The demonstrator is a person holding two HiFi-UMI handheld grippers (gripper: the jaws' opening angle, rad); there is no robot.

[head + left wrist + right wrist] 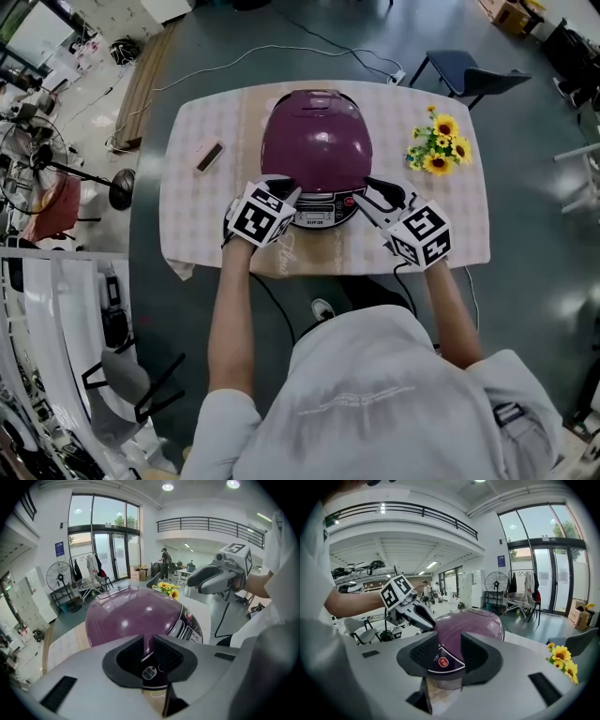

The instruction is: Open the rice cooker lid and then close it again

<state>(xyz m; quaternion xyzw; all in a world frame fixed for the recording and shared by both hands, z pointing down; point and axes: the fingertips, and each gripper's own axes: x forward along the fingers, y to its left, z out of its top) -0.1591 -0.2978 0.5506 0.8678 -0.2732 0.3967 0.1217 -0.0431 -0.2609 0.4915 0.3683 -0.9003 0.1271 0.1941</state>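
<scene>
L hand-held gripper (288, 196) narrow-open, R hand-held gripper (367, 194) wider; glossy purple rice cooker (317, 161), lid (315, 127) down.

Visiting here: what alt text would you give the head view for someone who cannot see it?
Seen from above, a person points a left gripper and a right gripper at the front of a closed purple rice cooker on a checked tablecloth. Sunflowers lie to its right, a small pink object to its left.

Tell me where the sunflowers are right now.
In the head view, the sunflowers lie on the table near its right edge, to the right of the purple rice cooker and clear of it.
</scene>
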